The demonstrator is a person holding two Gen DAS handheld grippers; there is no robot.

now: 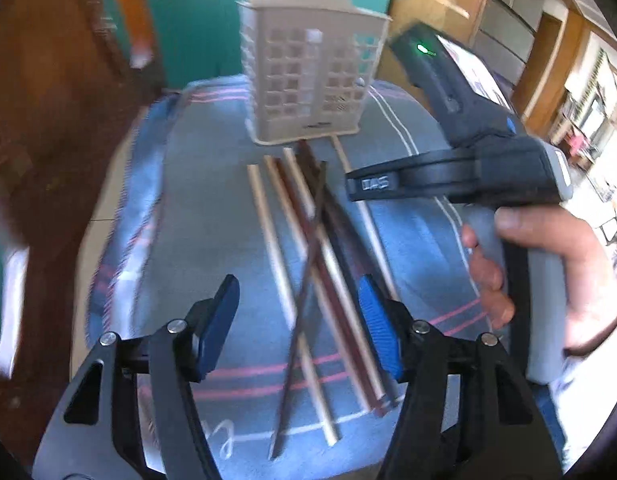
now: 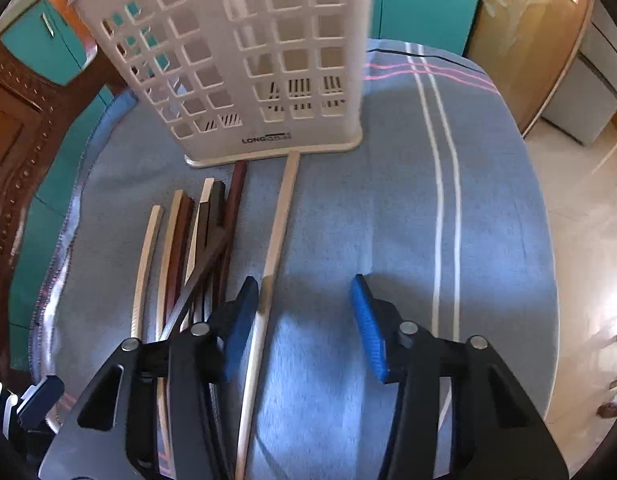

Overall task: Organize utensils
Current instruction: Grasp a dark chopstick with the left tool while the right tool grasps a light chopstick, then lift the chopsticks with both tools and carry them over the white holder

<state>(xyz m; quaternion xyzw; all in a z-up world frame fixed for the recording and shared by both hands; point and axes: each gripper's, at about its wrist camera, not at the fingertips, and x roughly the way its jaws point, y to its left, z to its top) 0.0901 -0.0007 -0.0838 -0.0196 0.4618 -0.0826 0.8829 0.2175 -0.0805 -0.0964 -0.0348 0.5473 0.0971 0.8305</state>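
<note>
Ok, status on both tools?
Left tool open over piled chopsticks. Right tool open beside lone pale chopstick. Holder upright, nothing blocking.

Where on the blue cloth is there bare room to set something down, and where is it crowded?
Bare: the blue striped cloth right of the lone pale chopstick, out to the white stripes; also left of the chopstick bundle. Crowded: in front of the beige perforated plastic utensil holder, where the sticks overlap.
</note>
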